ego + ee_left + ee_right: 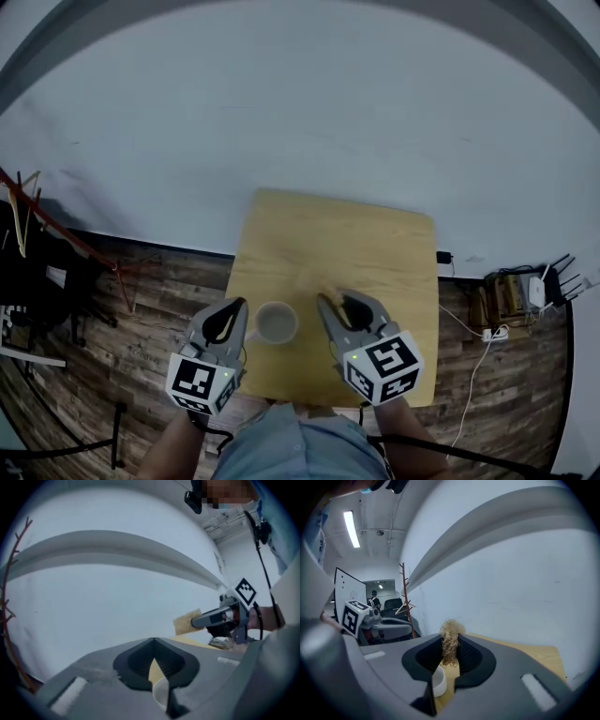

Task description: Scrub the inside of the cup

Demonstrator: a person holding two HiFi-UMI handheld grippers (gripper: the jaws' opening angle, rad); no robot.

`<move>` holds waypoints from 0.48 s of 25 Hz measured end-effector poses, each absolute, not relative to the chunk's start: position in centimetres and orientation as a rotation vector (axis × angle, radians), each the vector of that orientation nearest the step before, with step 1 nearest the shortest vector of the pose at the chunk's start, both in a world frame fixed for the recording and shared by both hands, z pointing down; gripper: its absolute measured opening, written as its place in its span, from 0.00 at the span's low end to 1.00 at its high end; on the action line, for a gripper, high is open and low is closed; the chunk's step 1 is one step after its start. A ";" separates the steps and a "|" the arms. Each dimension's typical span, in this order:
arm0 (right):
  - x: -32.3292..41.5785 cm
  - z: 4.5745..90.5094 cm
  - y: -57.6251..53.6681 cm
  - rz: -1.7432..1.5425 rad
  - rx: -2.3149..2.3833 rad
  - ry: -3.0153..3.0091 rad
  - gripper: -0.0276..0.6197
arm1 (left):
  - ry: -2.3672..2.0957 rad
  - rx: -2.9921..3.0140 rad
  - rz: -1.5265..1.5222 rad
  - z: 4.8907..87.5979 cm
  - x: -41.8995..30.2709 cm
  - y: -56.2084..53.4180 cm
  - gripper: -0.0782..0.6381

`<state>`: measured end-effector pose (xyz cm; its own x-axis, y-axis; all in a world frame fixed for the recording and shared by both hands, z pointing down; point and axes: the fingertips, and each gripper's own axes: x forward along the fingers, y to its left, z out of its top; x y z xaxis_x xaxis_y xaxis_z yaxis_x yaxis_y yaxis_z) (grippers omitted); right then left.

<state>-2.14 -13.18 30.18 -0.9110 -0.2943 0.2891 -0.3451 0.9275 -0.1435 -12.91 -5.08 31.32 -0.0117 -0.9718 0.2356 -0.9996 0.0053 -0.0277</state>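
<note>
the cup (277, 323) stands upright on the wooden table (337, 234), near the edge closest to the person, mouth up. it sits between the two grippers. the left gripper (236, 309) is just beside it on its left and the right gripper (342, 302) just beside it on its right, so neither is clearly the nearer. the left gripper's own view shows its jaws (154, 643) pressed together with nothing between them, and the cup's pale rim (161, 693) low in the frame beneath them. the right gripper (450, 641) is clamped on a tuft of straw-coloured fibrous scrubber (450, 644), whose long axis runs along the jaws and pokes out past the tips. from the left gripper view the same scrubber (187, 622) juts sideways from the right gripper (224, 617). in the right gripper view the cup (438, 681) lies below and a little left of the jaw line, while the jaws face the wall more than the table. the cup's axis is vertical and the scrubber's is close to level, so i judge the next move needs the right gripper tipped down and brought over the mouth. nothing shows inside the cup in the head view, though whether any water lies in it i cannot tell. the scrubbing looks not yet begun.
</note>
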 end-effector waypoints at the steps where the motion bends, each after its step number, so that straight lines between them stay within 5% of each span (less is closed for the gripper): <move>1: -2.2 30.1 -13.3 0.257 0.489 -2.826 0.15 | -2.180 2.043 0.261 30.5 -12.9 -5.4 0.14; 12: -2.8 28.9 -11.9 0.152 0.484 -2.846 0.14 | -2.412 1.972 0.180 25.4 -10.4 -6.4 0.14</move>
<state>-2.78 -11.93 28.93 -0.9136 -0.3112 0.2618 -0.3374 0.9394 -0.0606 -10.35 -6.41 25.40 -0.2012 -0.9755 0.0890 -0.9779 0.1947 -0.0762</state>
